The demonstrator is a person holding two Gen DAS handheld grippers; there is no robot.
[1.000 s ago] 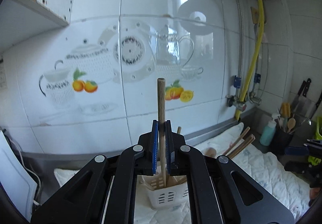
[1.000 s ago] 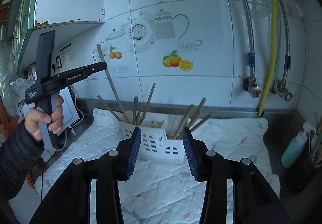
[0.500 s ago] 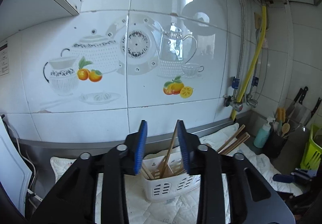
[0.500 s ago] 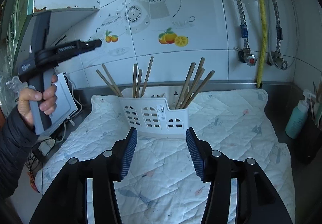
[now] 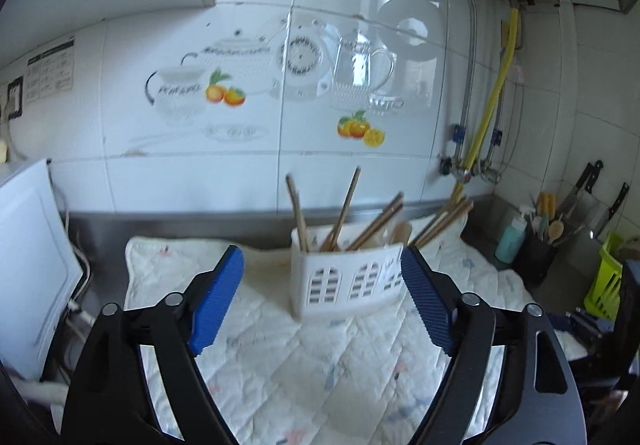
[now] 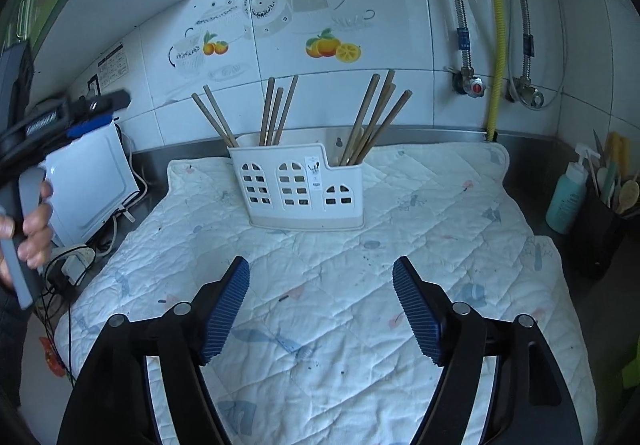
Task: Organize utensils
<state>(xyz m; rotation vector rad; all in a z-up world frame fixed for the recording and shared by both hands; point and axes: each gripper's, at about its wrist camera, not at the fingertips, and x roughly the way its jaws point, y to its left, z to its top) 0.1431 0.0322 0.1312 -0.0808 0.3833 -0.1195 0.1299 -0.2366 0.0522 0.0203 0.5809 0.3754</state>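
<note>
Showing post-drop state: left gripper (image 5: 322,305), jaws just opening wide w/ nothing between, is backing off the caddy (image 6: 304,185); its chopstick (image 5: 298,215) is standing inside; right gripper (image 6: 320,309) also spreading, empty, in front.

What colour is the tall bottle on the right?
Teal bottle with a white pump top; the right wrist view shows it best.

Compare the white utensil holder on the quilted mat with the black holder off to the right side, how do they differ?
The white utensil holder is wide, with window-shaped cutouts; the black holder looks narrower, with plain dark sides. The white one stands on the quilted mat; the black one stands off it, beside a teal bottle. The white one holds plain wooden sticks; the black one holds mixed spoons and tools. Both stand upright.
</note>
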